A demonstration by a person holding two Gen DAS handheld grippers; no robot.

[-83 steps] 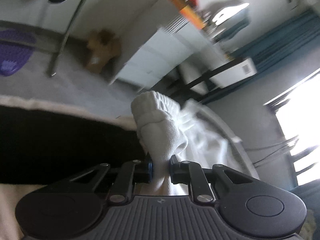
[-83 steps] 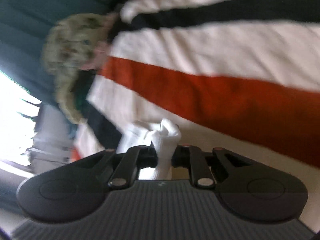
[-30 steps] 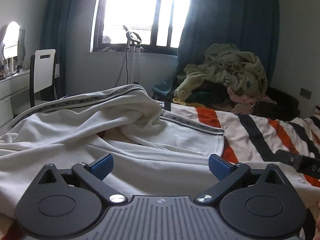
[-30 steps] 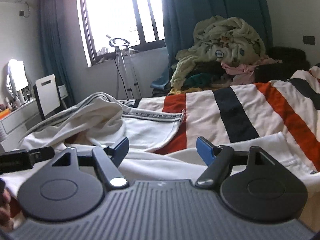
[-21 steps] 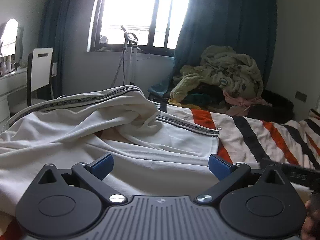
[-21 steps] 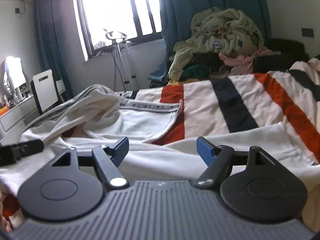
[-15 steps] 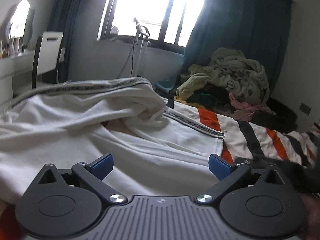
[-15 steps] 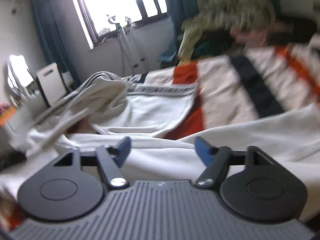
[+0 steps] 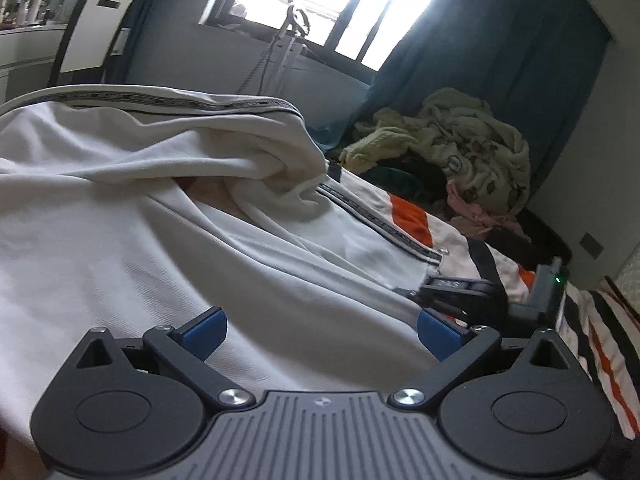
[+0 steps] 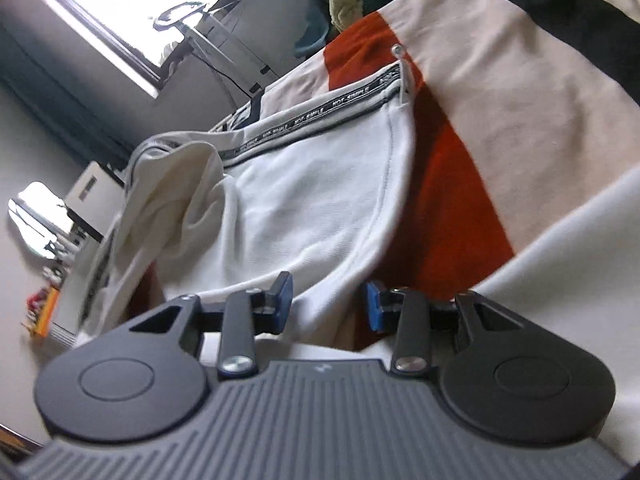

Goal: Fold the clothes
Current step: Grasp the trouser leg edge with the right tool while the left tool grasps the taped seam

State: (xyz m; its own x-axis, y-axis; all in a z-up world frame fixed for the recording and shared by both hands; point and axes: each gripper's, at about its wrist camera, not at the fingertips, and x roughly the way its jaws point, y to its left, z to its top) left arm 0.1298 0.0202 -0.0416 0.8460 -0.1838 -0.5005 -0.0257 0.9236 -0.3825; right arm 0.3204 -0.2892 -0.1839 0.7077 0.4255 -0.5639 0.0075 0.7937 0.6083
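White trousers (image 9: 168,240) with a black lettered side stripe lie crumpled on a bed with an orange, black and cream striped cover (image 10: 500,92). My left gripper (image 9: 318,330) is open and empty, low over the white fabric. My right gripper (image 10: 328,306) is open, tilted, with the hem edge of a trouser leg (image 10: 304,208) lying between its blue pads, which stand apart from it. The right gripper's body also shows in the left wrist view (image 9: 480,292) at the right, next to the trouser hem.
A heap of yellow-green and pink laundry (image 9: 460,148) sits at the far end of the bed by blue curtains (image 9: 480,60). A white chair (image 9: 94,36) and a desk stand at the left. A clothes steamer stand (image 9: 292,36) is under the window.
Both grippers let go of the white cloth earlier. In the last half second both have dropped lower; the right one has tilted and moved up to the trouser leg hem, its jaws narrower.
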